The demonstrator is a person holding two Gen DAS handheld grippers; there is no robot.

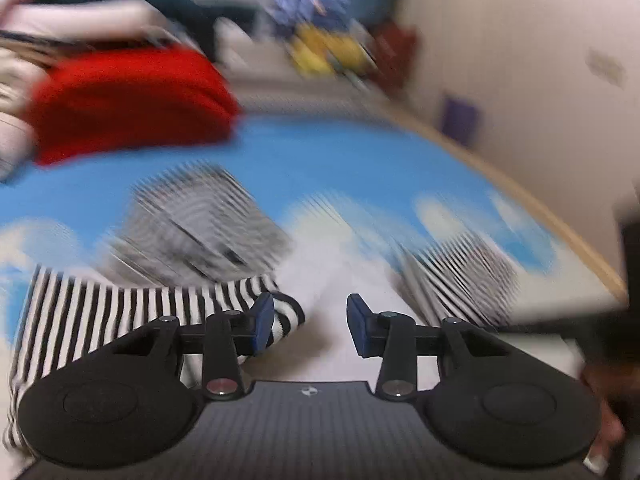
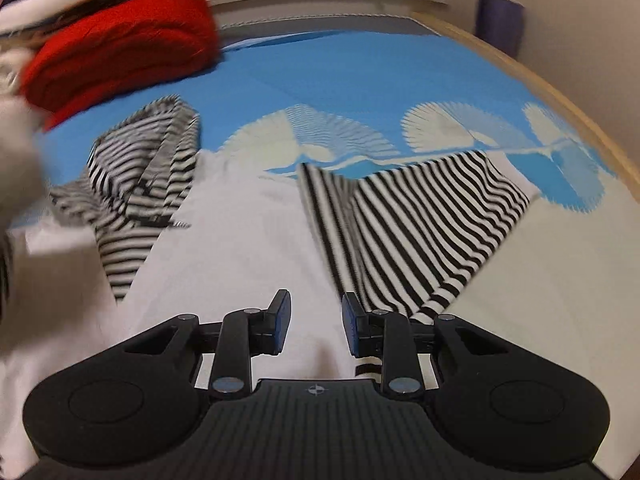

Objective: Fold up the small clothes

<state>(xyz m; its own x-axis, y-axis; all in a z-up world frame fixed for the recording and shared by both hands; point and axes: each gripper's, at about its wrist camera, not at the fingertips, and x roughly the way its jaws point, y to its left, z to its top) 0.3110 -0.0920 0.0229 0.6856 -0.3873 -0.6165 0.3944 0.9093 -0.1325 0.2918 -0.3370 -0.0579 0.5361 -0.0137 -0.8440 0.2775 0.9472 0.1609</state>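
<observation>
Both tongs spread, nothing pinched, over striped clothes on the bed.

Left tongs (image 1: 310, 322) gape above white sheet; a black-and-white striped garment (image 1: 120, 312) lies under the left finger. Right tongs (image 2: 314, 322) also apart, with a striped piece (image 2: 420, 220) just past the right finger and a crumpled striped piece (image 2: 136, 184) far left. Blue cloud-print sheet (image 2: 340, 80) underneath; red folded garment (image 2: 120, 44) at the back left. Left view is motion-blurred.

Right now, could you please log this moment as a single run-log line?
left gripper: open, beside striped garment | right gripper: open, empty | striped garment: unfolded on bed sheet | red clothing: behind
</observation>
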